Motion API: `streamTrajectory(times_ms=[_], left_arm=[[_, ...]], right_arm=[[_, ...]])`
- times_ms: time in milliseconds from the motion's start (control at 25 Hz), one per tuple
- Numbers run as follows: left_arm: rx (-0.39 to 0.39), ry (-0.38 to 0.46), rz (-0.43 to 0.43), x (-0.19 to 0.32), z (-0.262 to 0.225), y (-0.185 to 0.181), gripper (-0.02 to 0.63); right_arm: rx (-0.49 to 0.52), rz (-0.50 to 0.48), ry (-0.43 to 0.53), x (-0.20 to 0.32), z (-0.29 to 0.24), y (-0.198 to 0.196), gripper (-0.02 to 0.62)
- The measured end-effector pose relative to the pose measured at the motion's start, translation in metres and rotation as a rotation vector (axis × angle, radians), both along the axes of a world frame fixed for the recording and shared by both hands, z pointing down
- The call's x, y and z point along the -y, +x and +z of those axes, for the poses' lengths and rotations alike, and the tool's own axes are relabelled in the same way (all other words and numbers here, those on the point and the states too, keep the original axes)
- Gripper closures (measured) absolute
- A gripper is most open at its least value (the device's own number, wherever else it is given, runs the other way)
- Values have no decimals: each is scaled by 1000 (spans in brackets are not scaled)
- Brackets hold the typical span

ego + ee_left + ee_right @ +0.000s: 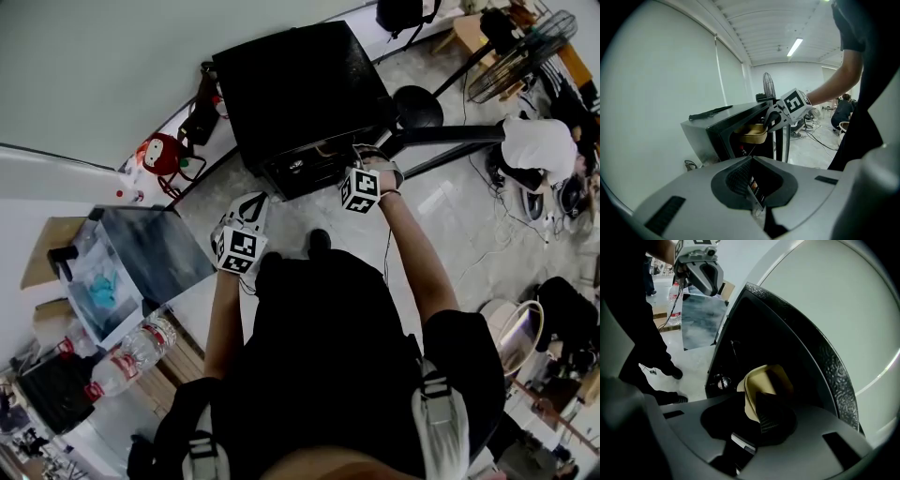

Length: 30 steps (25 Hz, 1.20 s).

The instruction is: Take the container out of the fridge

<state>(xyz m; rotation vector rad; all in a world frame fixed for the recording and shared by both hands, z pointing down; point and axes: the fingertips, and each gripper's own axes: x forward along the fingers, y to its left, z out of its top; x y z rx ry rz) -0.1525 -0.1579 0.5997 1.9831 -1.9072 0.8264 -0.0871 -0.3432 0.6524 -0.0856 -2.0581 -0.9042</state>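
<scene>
Jaws of our right gripper (752, 401) are pinched together on the rim of the tan container (771, 378). The container sits at the front edge of the black fridge (300, 84), high in its open mouth and partly outside it. We see the same grip from the left gripper view, where the container hangs just under the fridge's top edge. Our left gripper (751, 185) hovers well apart from the container, its jaws closed together with nothing between them.
</scene>
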Motion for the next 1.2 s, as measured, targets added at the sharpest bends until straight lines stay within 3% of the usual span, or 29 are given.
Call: streamTrajectory(times_ms=[440,840,1200], left_arm=[[-3,-9,-50,-6,2,2,586],[-2,-12,-85,-11,3,1,586],[-4,-14,-89,-10,4,0,586]], right_arm=[[-85,-88,101,8,11,-1,518],[-54,-115,87,7,14,-6,529],[-62,-175,146,2,9,-11,551]])
